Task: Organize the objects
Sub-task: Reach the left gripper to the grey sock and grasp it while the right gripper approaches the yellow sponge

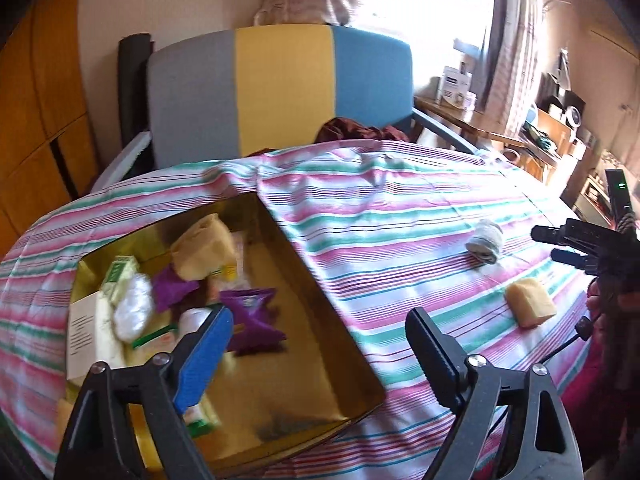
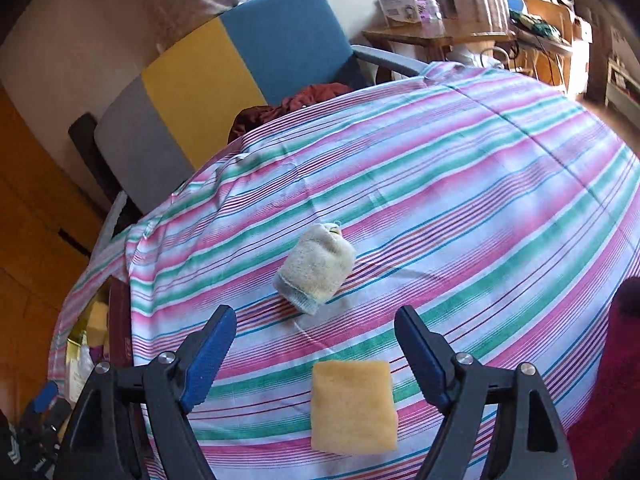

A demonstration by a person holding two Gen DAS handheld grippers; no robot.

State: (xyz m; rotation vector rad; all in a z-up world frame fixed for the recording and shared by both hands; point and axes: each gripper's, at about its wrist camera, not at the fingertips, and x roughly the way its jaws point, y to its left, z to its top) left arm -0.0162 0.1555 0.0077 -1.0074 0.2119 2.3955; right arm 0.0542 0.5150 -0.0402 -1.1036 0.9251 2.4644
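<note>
Right tool (image 2: 316,354), jaws apart and empty, poised over the yellow sponge (image 2: 353,406) lying on the striped surface (image 2: 480,200); centre the pads on its two sides before closing (rolled sock (image 2: 316,268) just beyond). Left tool (image 1: 320,344), also apart and empty, hovers over the gold box (image 1: 320,380).

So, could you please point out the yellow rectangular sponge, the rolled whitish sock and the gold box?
yellow rectangular sponge (image 2: 353,406): right wrist view, middle of its top face.
rolled whitish sock (image 2: 316,267): right wrist view, middle of the roll.
gold box (image 1: 308,364): left wrist view, bare floor.
</note>
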